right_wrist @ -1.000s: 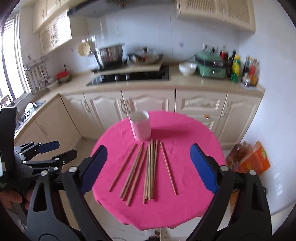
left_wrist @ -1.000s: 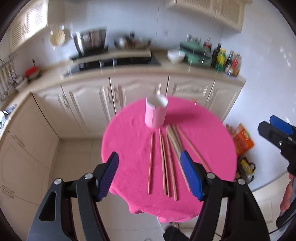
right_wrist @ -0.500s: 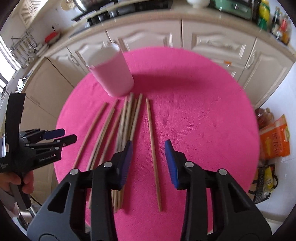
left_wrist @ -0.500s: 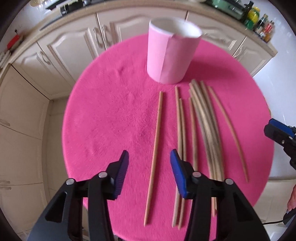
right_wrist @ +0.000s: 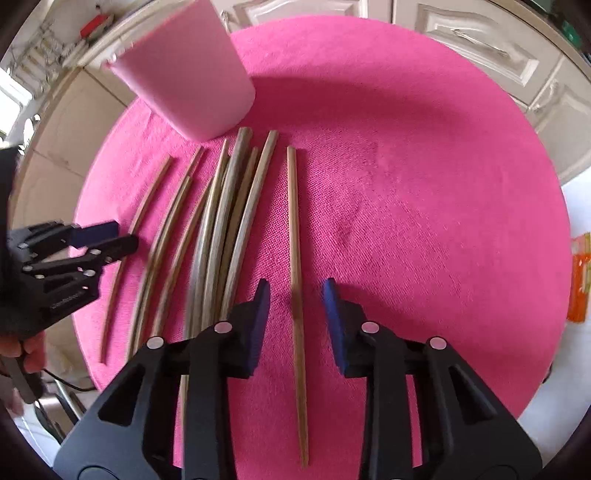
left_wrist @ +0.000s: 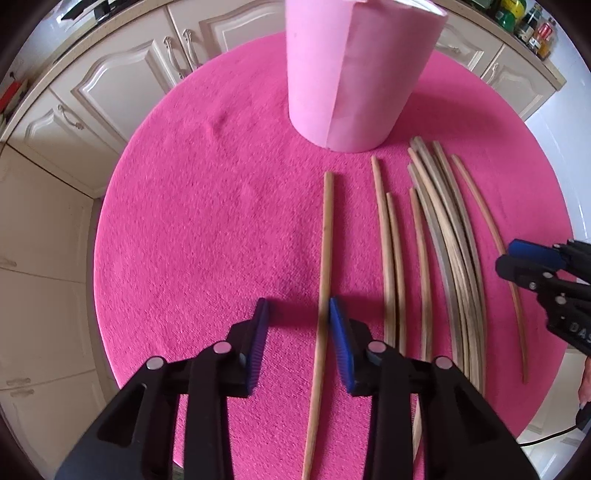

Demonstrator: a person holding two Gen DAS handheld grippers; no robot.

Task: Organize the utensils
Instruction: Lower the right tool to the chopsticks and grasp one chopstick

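Observation:
A tall pink cup [left_wrist: 358,74] [right_wrist: 192,74] stands at the back of the round table under a pink cloth [left_wrist: 207,221] [right_wrist: 406,184]. Several wooden chopsticks [left_wrist: 443,240] [right_wrist: 218,221] lie side by side in front of it. My left gripper [left_wrist: 298,306] points down over the leftmost chopstick [left_wrist: 325,240]. Its jaws are closing, with the stick between them against the right pad and the left pad still apart. My right gripper [right_wrist: 295,286] straddles the rightmost chopstick [right_wrist: 293,221]; its jaws are closing with gaps on both sides. Each gripper also shows in the other view: left gripper [right_wrist: 99,240], right gripper [left_wrist: 532,258].
Cream kitchen cabinets [left_wrist: 110,74] [right_wrist: 461,29] surround the table on the far side. Bottles [left_wrist: 532,22] stand on the counter at the back right. An orange packet [right_wrist: 580,280] sits on the floor past the table's right edge. A hand [right_wrist: 26,350] holds the left gripper.
Both grippers have dropped from high above the table to just over the cloth and tilted downward. Both pairs of jaws have narrowed from wide open, each around one chopstick.

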